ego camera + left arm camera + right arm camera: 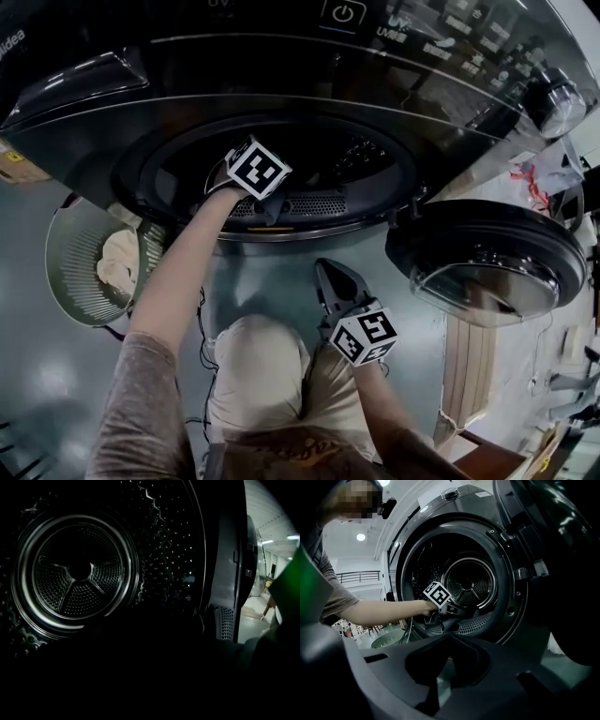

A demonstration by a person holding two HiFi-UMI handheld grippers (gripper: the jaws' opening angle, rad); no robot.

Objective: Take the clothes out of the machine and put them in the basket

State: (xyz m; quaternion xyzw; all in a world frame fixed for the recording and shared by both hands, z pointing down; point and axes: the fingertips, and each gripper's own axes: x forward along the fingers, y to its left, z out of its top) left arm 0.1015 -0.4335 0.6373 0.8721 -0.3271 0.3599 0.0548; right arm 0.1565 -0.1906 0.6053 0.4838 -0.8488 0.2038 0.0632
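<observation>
The dark washing machine (309, 84) stands with its round mouth (281, 187) wide. My left gripper (267, 202) reaches over the lip into the drum, under its marker cube (256, 169). From the right gripper view the left gripper (440, 613) sits low at the mouth with no cloth hanging from it. Its own view shows only the perforated drum back (79, 573) above blackness, which hides its jaws. No clothes can be made out in the drum. My right gripper (325, 272) hangs in front of the machine, its jaw tips (449, 638) together and empty. The green basket (70, 253) holds a pale cloth (117, 261).
The round door (487, 258) hangs swung out at the right, close to my right gripper. The person's knees (258, 366) are below the mouth. The basket stands on the floor (37, 375) left of the machine, beside the left arm.
</observation>
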